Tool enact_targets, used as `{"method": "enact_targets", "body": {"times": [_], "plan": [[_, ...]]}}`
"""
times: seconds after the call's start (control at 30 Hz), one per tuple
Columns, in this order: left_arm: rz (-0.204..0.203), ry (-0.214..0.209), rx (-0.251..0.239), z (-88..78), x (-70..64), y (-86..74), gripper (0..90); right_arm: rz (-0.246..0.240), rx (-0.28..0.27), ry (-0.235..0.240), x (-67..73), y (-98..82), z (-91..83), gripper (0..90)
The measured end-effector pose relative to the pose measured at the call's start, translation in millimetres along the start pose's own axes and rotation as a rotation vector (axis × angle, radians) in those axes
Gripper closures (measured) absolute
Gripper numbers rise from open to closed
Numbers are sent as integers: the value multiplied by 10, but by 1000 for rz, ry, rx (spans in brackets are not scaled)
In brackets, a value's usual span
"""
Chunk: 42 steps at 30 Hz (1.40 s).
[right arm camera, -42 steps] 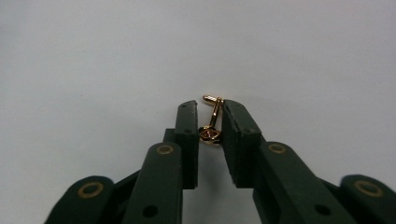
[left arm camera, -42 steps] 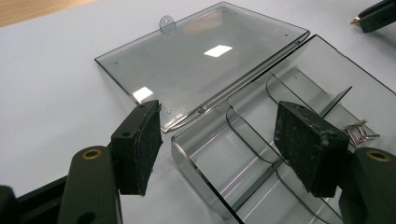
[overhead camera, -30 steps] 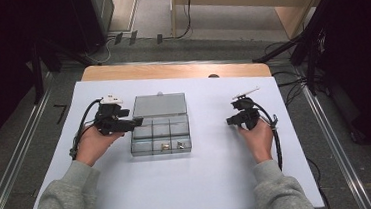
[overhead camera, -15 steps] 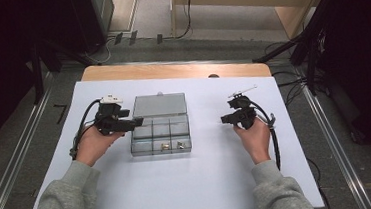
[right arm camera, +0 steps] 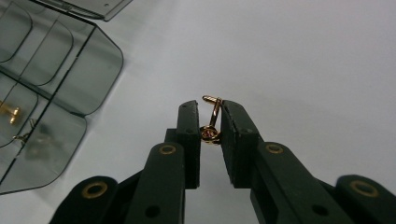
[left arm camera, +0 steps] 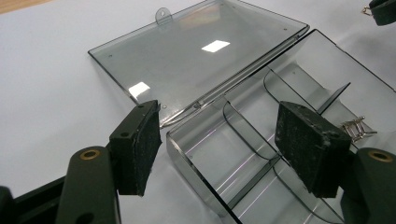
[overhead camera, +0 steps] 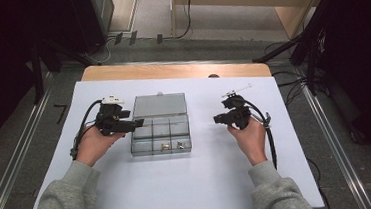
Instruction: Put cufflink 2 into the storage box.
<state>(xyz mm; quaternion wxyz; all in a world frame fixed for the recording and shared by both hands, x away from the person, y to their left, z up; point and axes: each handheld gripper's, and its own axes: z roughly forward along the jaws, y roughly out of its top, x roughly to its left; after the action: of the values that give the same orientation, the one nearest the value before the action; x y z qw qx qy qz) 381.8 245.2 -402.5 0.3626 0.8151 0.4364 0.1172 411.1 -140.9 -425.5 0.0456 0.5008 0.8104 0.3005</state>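
Covering most of the table, the white sheet (overhead camera: pixel 190 184) gave small bright parts a plain ground to show against. At its middle sat the clear compartment box (overhead camera: pixel 161 134), its lid (overhead camera: pixel 159 105) folded flat on the far side so every cell lay open from above.

Your left gripper (overhead camera: pixel 136 123) rested at the box's left end, jaws spread wide across the near-left corner wall, one pad (left arm camera: pixel 140 144) outside and the other over the compartments, pressing nothing; I judged it was there to steady the box against sliding.

Your right gripper (overhead camera: pixel 217 118) hovered well right of the box, above the sheet, jaws pinching a gold cufflink (right arm camera: pixel 211 122). Its round head sat between the pads; its post, the long axis, ran along the jaws and pointed away from your hand, with the toggle bar crosswise at the far tip.

Two more small metal pieces (overhead camera: pixel 171 145) lay in the near row of cells, suggesting where this one belonged.
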Motion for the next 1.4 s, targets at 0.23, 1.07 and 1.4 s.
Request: {"method": "enact_targets", "body": {"times": [0.23, 1.07, 1.4], "plan": [[-1, 0, 0, 3, -2, 0, 320, -40, -15, 19, 137, 34, -23, 797], [-4, -1, 9, 6, 3, -4, 321, -164, -35, 103, 643, 109, -25, 798], [-1, -2, 11, 8, -4, -4, 321, -213, -35, 129, 837, 137, 5, 798]]}}
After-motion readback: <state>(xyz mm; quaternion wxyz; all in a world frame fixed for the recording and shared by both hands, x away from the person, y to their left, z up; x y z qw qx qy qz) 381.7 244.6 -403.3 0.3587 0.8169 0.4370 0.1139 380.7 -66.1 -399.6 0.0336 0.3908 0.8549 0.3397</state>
